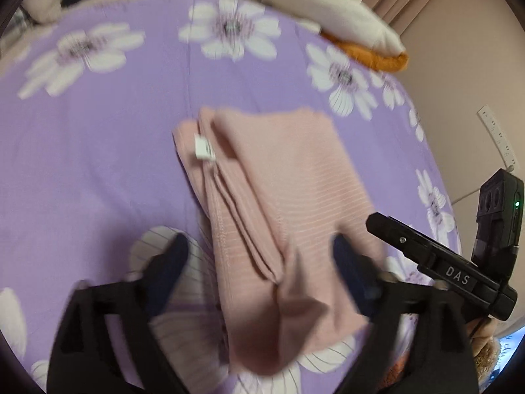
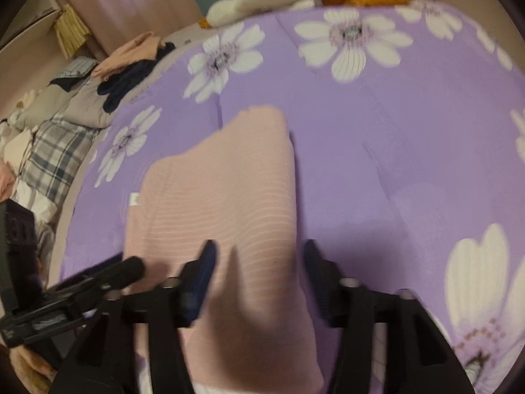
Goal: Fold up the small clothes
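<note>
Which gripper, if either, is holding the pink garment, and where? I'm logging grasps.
Neither: both the left gripper and right gripper are open over the folded pink garment, fingers apart.

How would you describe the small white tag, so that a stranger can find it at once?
Start from the purple bedsheet with white flowers; the folded pink striped garment lies in its middle. The white tag sticks out at the garment's far left edge, beside the stacked folds. It is the only white piece on the pink cloth, far smaller than the flowers.

A home bedroom: floral bedsheet [image 1: 98,151], clothes pile [image 2: 128,65] (curtains behind).
</note>
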`<action>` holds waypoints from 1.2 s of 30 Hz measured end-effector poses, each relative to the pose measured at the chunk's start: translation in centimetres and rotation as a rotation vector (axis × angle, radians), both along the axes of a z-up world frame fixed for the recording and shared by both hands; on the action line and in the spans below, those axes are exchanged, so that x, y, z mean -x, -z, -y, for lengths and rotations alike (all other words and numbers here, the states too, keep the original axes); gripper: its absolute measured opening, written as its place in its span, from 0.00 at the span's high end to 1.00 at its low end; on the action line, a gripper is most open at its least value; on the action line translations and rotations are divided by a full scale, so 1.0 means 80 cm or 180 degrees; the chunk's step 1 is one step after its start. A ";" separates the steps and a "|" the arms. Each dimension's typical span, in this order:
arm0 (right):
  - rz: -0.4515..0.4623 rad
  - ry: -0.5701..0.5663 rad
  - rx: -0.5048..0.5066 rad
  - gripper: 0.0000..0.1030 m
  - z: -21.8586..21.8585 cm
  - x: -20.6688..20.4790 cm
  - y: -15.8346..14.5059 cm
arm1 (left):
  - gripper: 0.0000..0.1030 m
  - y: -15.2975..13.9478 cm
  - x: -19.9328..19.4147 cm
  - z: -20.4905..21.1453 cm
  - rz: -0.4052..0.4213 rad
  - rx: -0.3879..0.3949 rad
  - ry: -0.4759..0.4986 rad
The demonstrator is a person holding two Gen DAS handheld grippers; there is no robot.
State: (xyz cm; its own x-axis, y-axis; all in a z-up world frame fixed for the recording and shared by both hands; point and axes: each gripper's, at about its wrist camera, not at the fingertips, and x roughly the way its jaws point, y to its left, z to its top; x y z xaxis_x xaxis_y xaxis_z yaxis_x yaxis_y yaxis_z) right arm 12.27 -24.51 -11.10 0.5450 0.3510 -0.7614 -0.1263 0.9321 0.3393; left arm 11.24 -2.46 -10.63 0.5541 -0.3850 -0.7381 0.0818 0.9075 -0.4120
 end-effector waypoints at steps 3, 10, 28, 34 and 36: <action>0.0241 0.0051 0.0071 0.27 0.004 0.021 -0.034 | 0.01 -0.035 0.026 -0.007 0.0202 -0.0003 -0.0042; 0.0571 0.0090 0.0127 0.17 0.001 0.060 -0.081 | 0.01 -0.076 0.085 -0.003 0.0509 -0.0456 -0.0250; 0.0638 0.0056 0.0343 0.17 -0.014 0.110 -0.074 | 0.01 -0.046 0.127 0.024 0.0208 -0.0719 -0.0145; 0.0649 0.0085 0.0375 0.17 -0.015 0.114 -0.074 | 0.01 -0.050 0.130 0.021 0.0254 -0.0723 -0.0190; 0.0661 0.0068 0.0372 0.17 -0.016 0.114 -0.074 | 0.01 -0.049 0.130 0.021 0.0228 -0.0744 -0.0211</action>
State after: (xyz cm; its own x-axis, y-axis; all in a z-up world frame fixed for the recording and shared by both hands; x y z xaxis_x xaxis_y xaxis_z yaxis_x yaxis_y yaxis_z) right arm 3.13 -23.19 -5.15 0.7005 0.2539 -0.6670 -0.1620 0.9668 0.1978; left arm 0.82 -4.13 -6.72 0.6265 -0.1696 -0.7607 0.0405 0.9818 -0.1855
